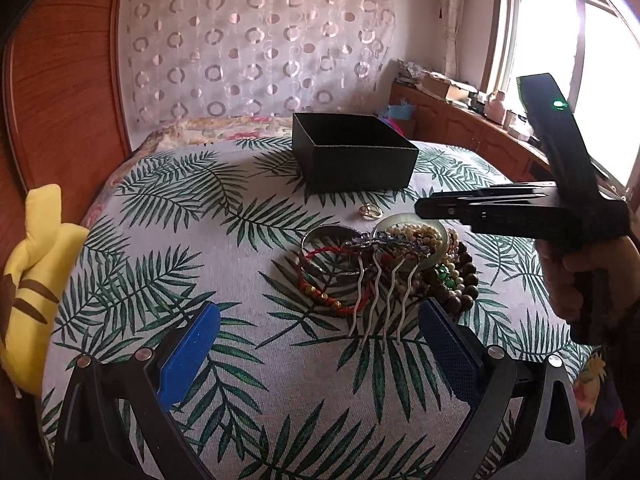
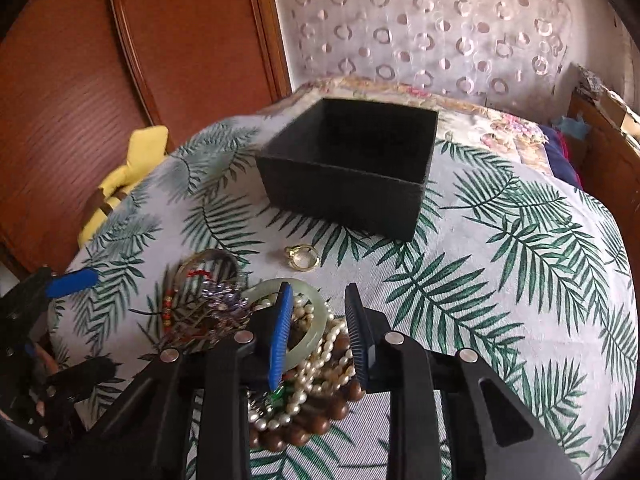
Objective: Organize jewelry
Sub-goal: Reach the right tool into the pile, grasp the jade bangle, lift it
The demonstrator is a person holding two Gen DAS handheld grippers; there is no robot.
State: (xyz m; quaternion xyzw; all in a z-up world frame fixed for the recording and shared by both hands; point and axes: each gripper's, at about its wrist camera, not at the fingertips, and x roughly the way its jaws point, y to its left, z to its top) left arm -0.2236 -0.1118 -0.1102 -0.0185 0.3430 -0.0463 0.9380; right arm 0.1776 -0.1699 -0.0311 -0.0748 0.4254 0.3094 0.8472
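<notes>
A pile of jewelry lies on the leaf-print cloth: a pale green jade bangle (image 1: 438,240) (image 2: 316,312), pearl strands (image 2: 320,364), brown wooden beads (image 1: 464,280) (image 2: 316,424), red cord bracelets (image 1: 320,292), a metal hair comb (image 1: 384,276) and a gold ring (image 1: 370,211) (image 2: 303,257) lying apart. An open, empty black box (image 1: 354,156) (image 2: 348,168) stands behind. My left gripper (image 1: 320,336) is open, just short of the pile. My right gripper (image 2: 320,300) is part open over the pile, straddling the bangle's rim and the pearls; it also shows in the left wrist view (image 1: 424,206).
A yellow plush toy (image 1: 36,280) (image 2: 132,160) lies at the left edge of the bed. A wooden headboard (image 1: 60,80) stands at the left, a patterned curtain (image 1: 260,40) behind, and a wooden cabinet (image 1: 460,124) with clutter under the window at the right.
</notes>
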